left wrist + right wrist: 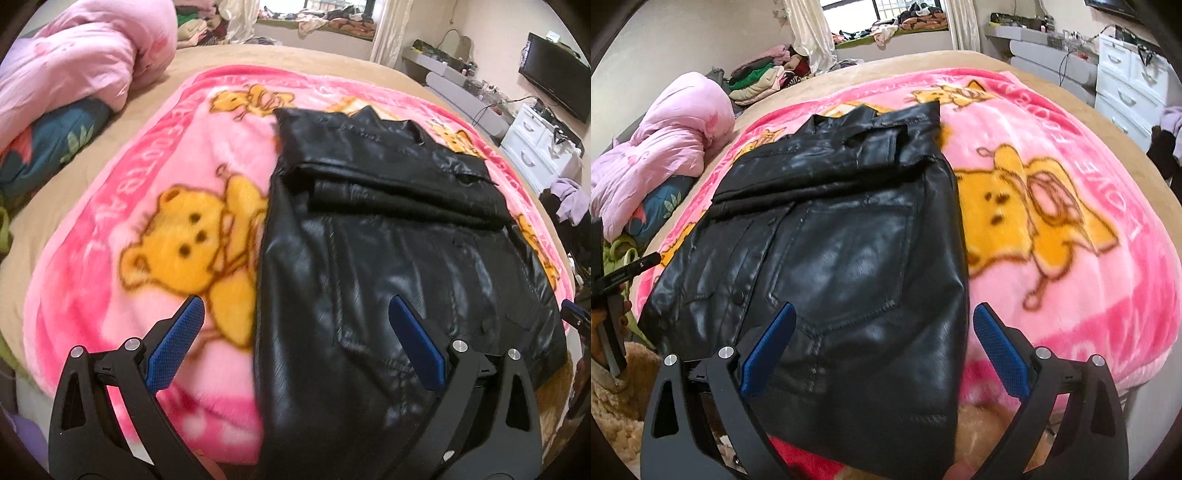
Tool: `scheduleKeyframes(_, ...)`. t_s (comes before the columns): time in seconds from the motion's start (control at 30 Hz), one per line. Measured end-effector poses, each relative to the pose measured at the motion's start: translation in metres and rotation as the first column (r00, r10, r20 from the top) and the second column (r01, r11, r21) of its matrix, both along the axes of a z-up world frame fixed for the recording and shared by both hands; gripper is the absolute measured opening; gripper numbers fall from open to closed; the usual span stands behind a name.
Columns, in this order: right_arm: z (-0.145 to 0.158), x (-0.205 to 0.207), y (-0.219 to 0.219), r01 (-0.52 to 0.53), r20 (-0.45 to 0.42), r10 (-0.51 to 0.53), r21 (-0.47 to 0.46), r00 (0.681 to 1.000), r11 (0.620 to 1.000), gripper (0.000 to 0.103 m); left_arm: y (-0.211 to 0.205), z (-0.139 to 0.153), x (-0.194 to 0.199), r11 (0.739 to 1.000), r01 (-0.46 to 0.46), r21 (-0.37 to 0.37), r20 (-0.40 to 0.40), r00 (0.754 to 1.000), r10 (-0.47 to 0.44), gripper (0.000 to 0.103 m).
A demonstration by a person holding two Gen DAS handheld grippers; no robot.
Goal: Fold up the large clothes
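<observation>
One black jacket (388,258) on pink blanket (129,221), bed (258,59), TV (554,88) rt.

Your two wrist cameras look down close over the bed's near edge, sharing the black jacket (388,240) (842,236).

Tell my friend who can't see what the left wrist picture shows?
A shiny black leather jacket, partly folded, lies on a pink teddy-bear blanket spread over a bed. The open left claw hangs over the jacket's near edge, holding nothing.
</observation>
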State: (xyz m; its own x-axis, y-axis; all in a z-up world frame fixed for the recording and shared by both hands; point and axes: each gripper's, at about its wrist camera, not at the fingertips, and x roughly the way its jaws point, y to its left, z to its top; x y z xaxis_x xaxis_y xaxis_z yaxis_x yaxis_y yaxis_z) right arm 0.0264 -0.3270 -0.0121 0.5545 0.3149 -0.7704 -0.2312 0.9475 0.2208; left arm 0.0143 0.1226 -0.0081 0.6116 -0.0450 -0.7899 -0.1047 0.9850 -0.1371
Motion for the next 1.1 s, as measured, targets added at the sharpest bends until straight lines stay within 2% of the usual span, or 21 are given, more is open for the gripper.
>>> scheduleKeyframes(0.3, -0.014, -0.014, -0.012, -0.021, -0.046, 0.022, 0.032, 0.999, 0.999, 0.096, 0.01, -0.015, -0.022, 0.998, -0.004, -0.057, -0.056, 0.998, 0.001, 0.094)
scheduleKeyframes(0.53, -0.023, -0.018, -0.02, -0.045, -0.095, 0.052, 0.074, 0.994, 0.996, 0.095, 0.018, -0.035, -0.035, 0.983, -0.002, -0.185, -0.106, 0.994, -0.018, 0.093)
scheduleKeyframes(0.6, -0.029, -0.018, -0.022, -0.056, -0.121, 0.066, 0.082, 0.991, 0.995, 0.095, 0.018, -0.039, -0.039, 0.975, 0.006, -0.222, -0.109, 0.994, -0.031, 0.089)
scheduleKeyframes(0.63, -0.031, -0.018, -0.022, -0.062, -0.129, 0.072, 0.083, 0.989, 0.995, 0.093, 0.018, -0.042, -0.041, 0.972, 0.009, -0.234, -0.115, 0.993, -0.037, 0.083)
scheduleKeyframes(0.73, -0.038, -0.018, -0.021, -0.085, -0.158, 0.099, 0.093, 0.982, 0.992, 0.082, 0.013, -0.045, -0.046, 0.978, 0.01, -0.21, -0.123, 0.992, -0.037, 0.068)
scheduleKeyframes(0.83, -0.046, -0.018, -0.018, -0.106, -0.187, 0.127, 0.115, 0.974, 0.988, 0.07, 0.008, -0.047, -0.048, 0.978, 0.017, -0.209, -0.127, 0.991, -0.045, 0.061)
scheduleKeyframes(0.87, -0.046, -0.019, -0.015, -0.126, -0.178, 0.142, 0.098, 0.974, 0.987, 0.062, 0.007, -0.047, -0.048, 0.978, 0.019, -0.209, -0.13, 0.99, -0.047, 0.055)
scheduleKeyframes(0.9, -0.046, -0.02, -0.014, -0.139, -0.176, 0.153, 0.091, 0.972, 0.986, 0.059, 0.006, -0.048, -0.048, 0.978, 0.023, -0.21, -0.13, 0.99, -0.052, 0.052)
scheduleKeyframes(0.97, -0.044, -0.024, -0.011, -0.154, -0.16, 0.165, 0.077, 0.973, 0.985, 0.044, 0.005, -0.049, -0.048, 0.977, 0.031, -0.212, -0.126, 0.99, -0.059, 0.037)
scheduleKeyframes(1.03, -0.041, -0.028, -0.011, -0.17, -0.136, 0.178, 0.067, 0.975, 0.983, 0.029, 0.002, -0.046, -0.05, 0.979, 0.036, -0.199, -0.111, 0.992, -0.059, 0.031)
scheduleKeyframes(1.1, -0.035, -0.034, -0.012, -0.174, -0.102, 0.183, 0.089, 0.978, 0.981, 0.022, 0.0, -0.041, -0.053, 0.982, 0.043, -0.185, -0.092, 0.994, -0.061, 0.027)
